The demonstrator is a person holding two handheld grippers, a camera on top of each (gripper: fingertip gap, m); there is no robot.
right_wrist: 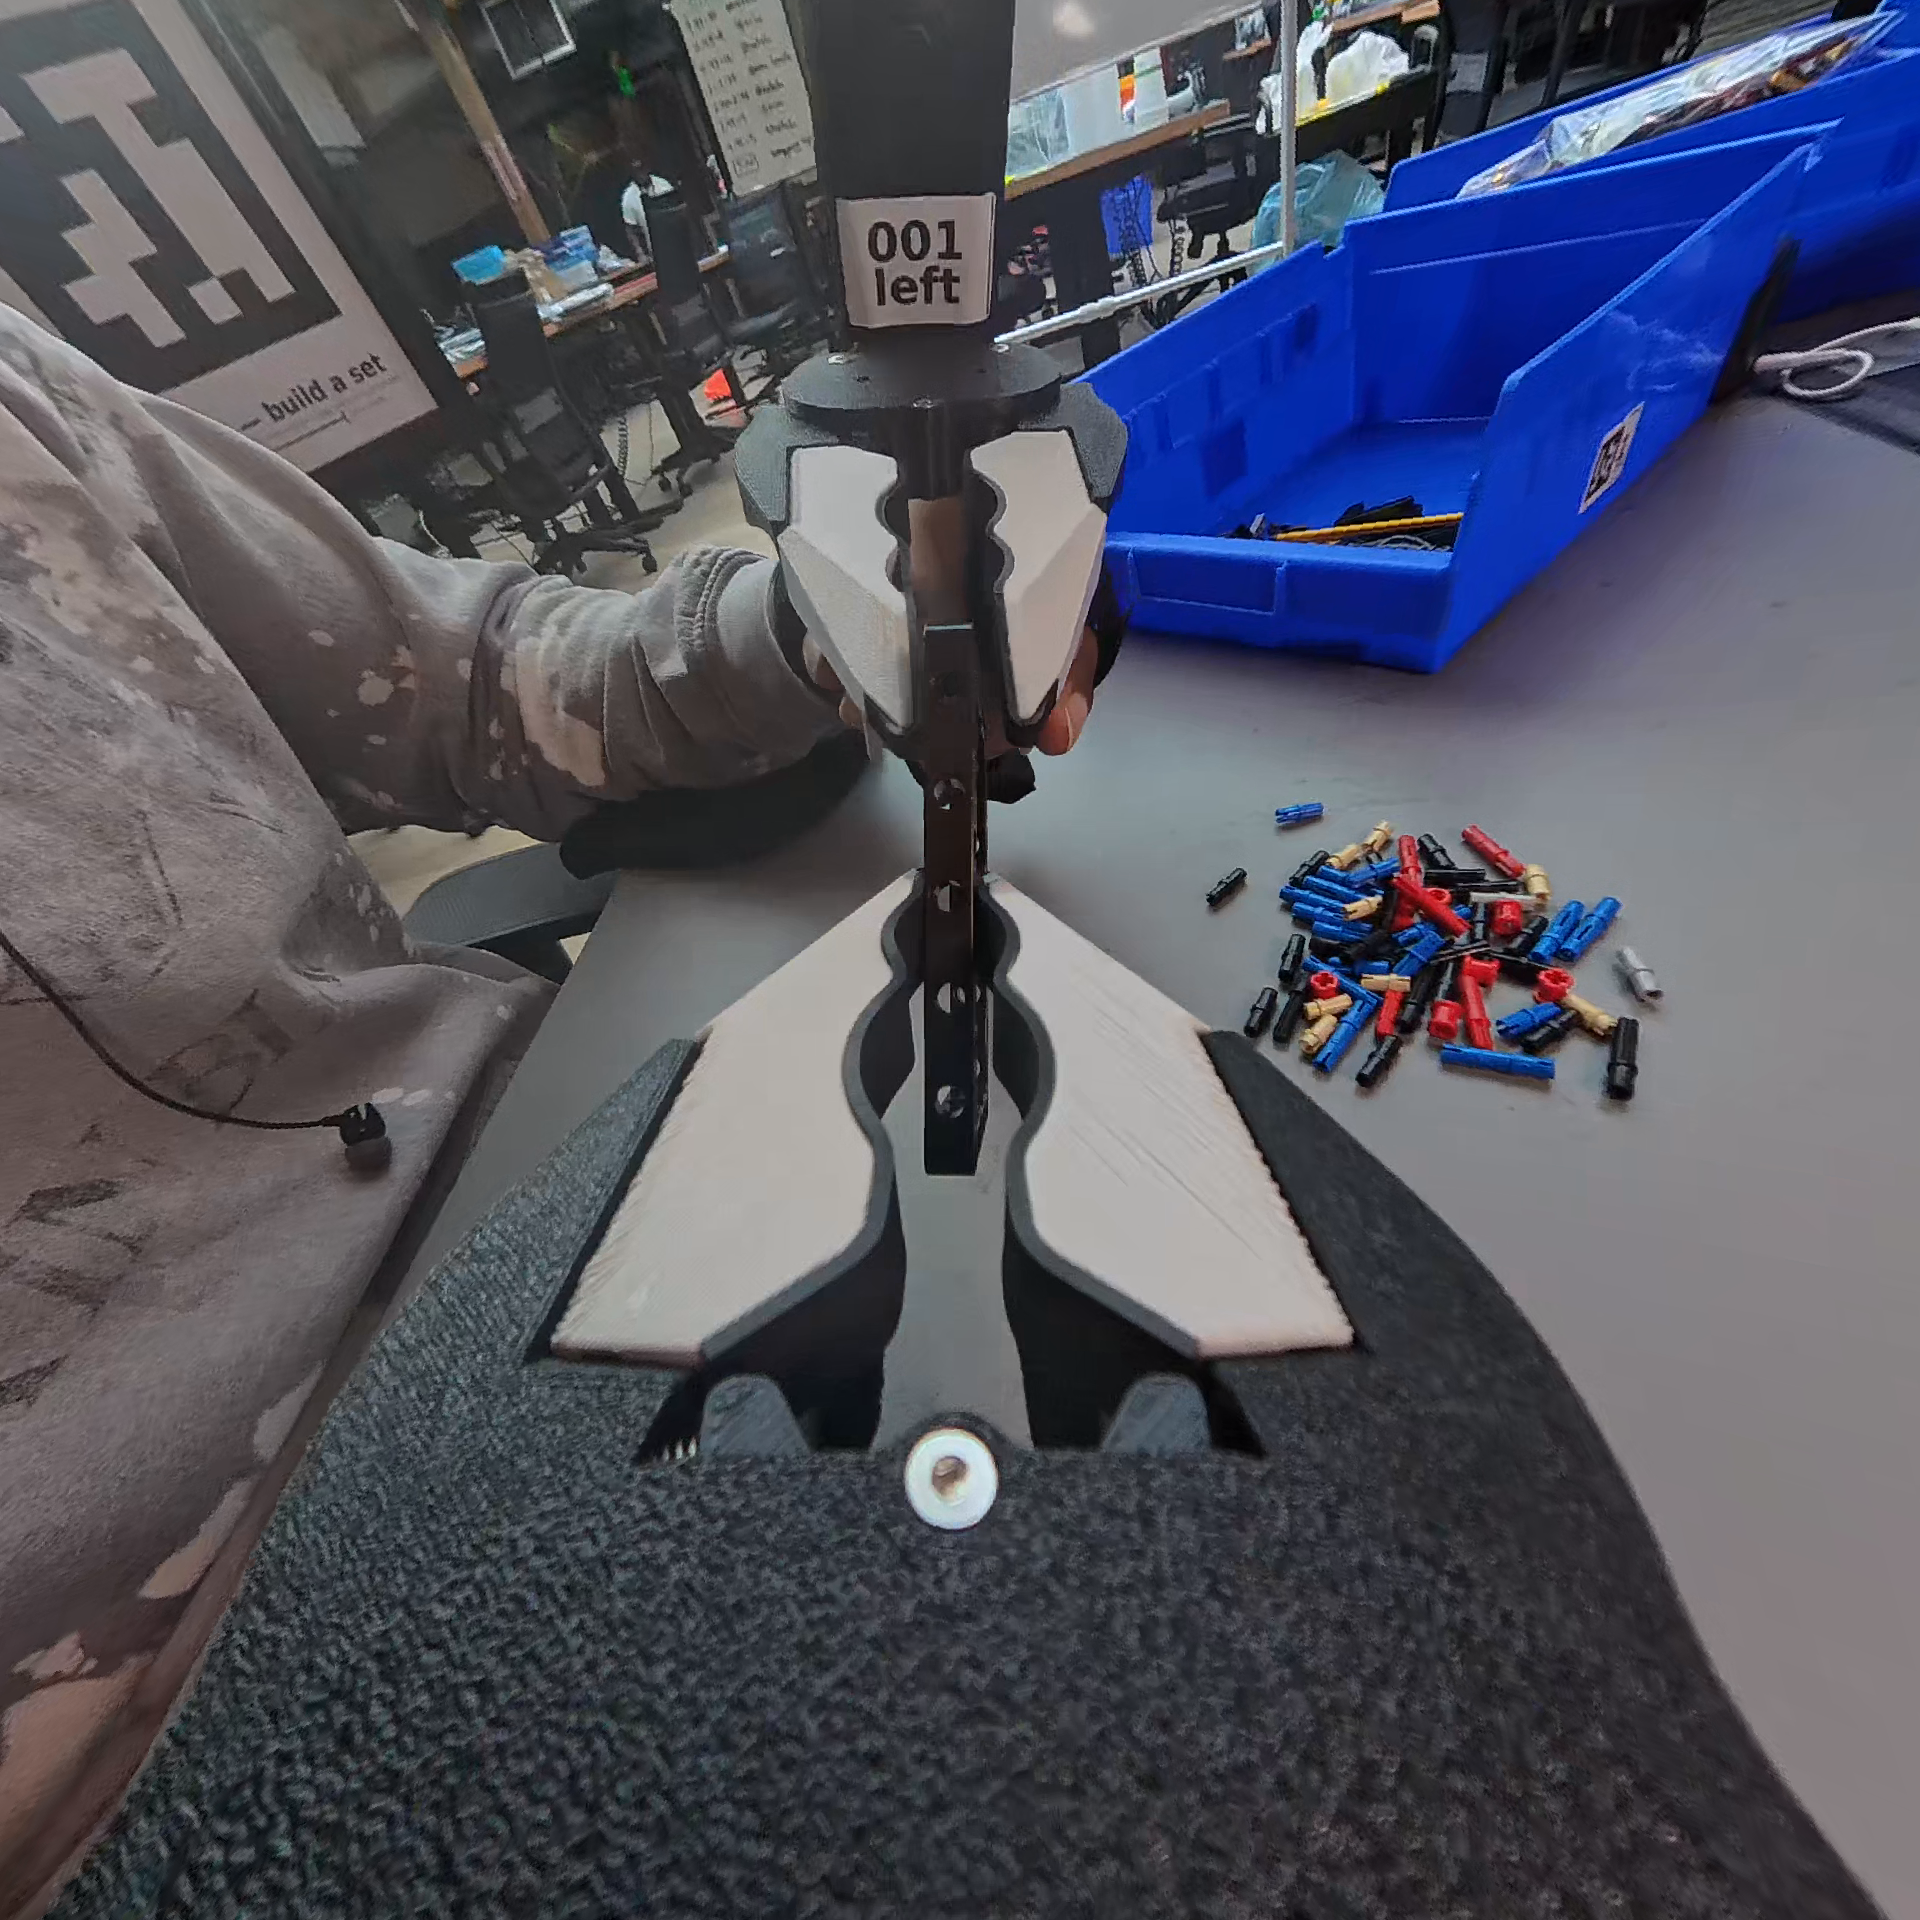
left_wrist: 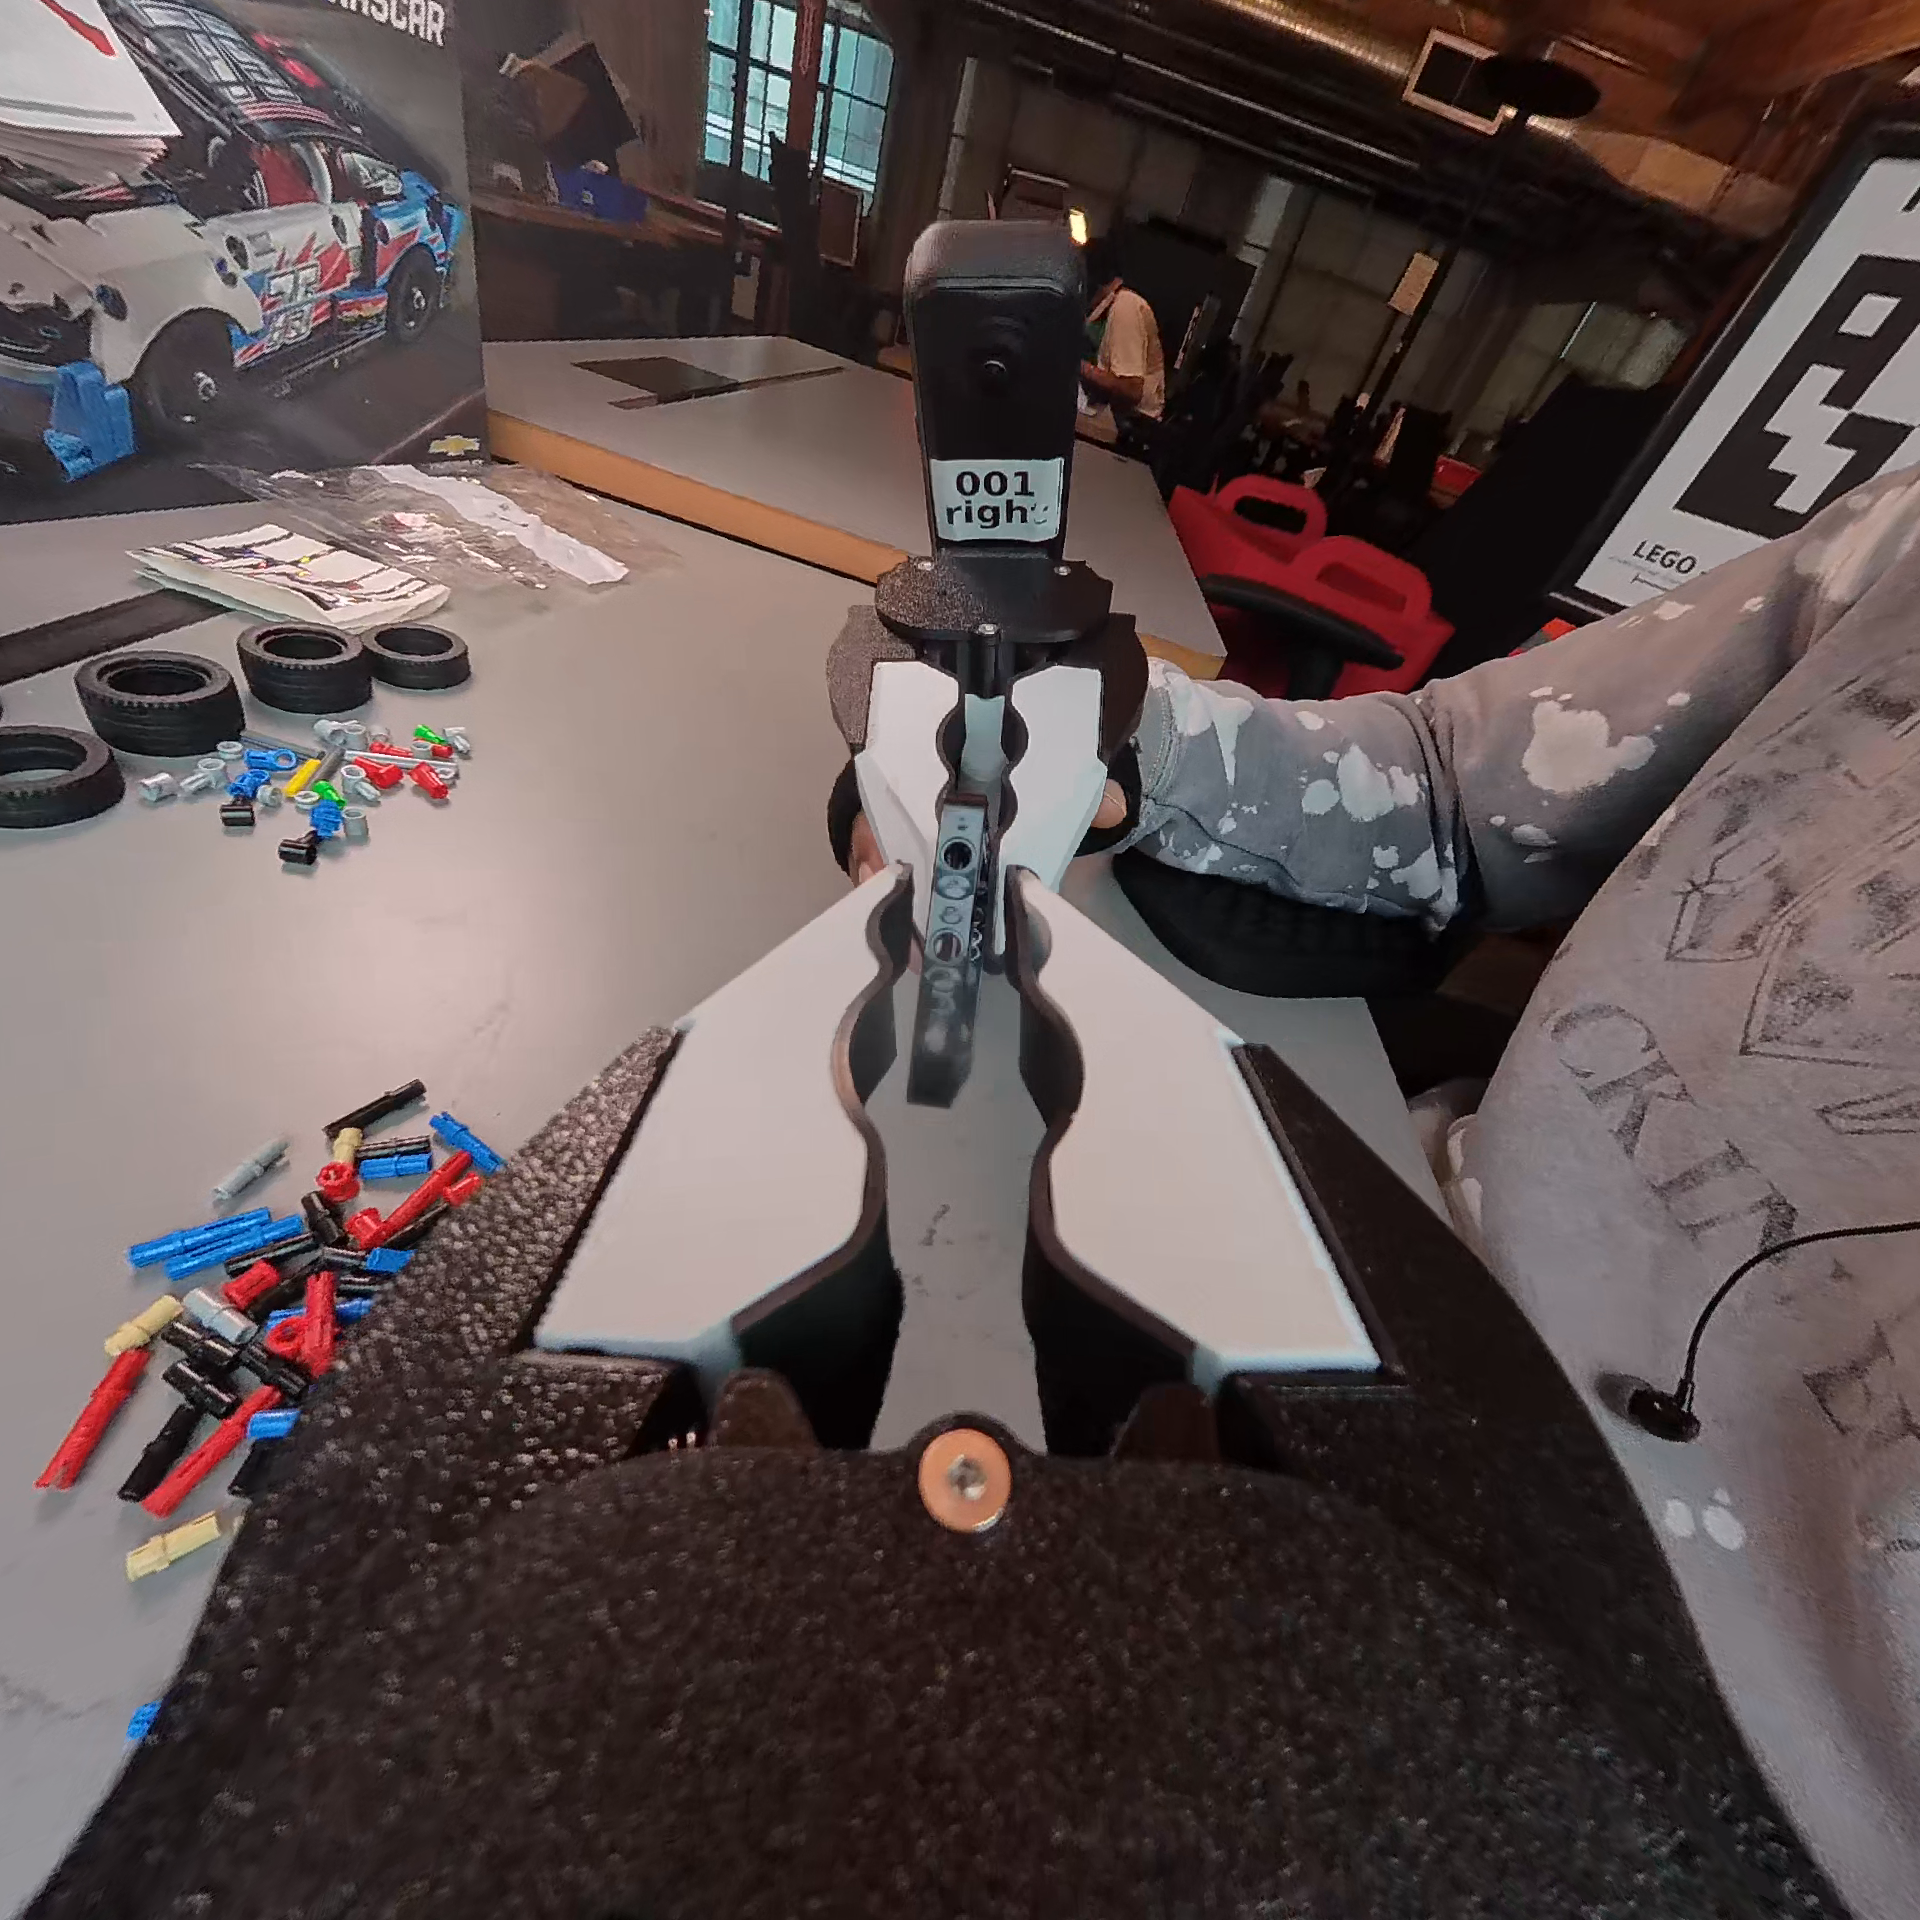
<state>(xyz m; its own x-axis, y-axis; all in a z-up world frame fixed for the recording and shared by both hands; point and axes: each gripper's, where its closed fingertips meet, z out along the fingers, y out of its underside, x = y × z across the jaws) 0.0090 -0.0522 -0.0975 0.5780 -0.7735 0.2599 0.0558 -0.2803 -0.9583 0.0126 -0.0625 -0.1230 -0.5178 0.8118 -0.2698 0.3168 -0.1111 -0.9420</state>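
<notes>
A black beam with holes (left_wrist: 940,997) stands between my two grippers, which face each other over the grey table (left_wrist: 520,987). My left gripper (left_wrist: 961,883) is shut on one end of it. My right gripper (left_wrist: 971,821), held by a hand in a grey mottled sleeve (left_wrist: 1351,800), is shut on the other end. In the right wrist view the beam (right_wrist: 954,1039) runs from my right gripper (right_wrist: 956,883) up into my left gripper (right_wrist: 961,727). A small black pin (right_wrist: 1013,774) sticks out of the beam's side near the left gripper.
A pile of red, blue, black and tan pins (left_wrist: 270,1278) lies to the left; it also shows in the right wrist view (right_wrist: 1444,966). Black tyres (left_wrist: 156,696), small coloured parts (left_wrist: 322,769), a booklet (left_wrist: 291,571) and a car-picture box (left_wrist: 229,229) lie farther left. Blue bins (right_wrist: 1455,416) stand behind. Only a small space, under 4 cm, lies between the two pairs of fingers.
</notes>
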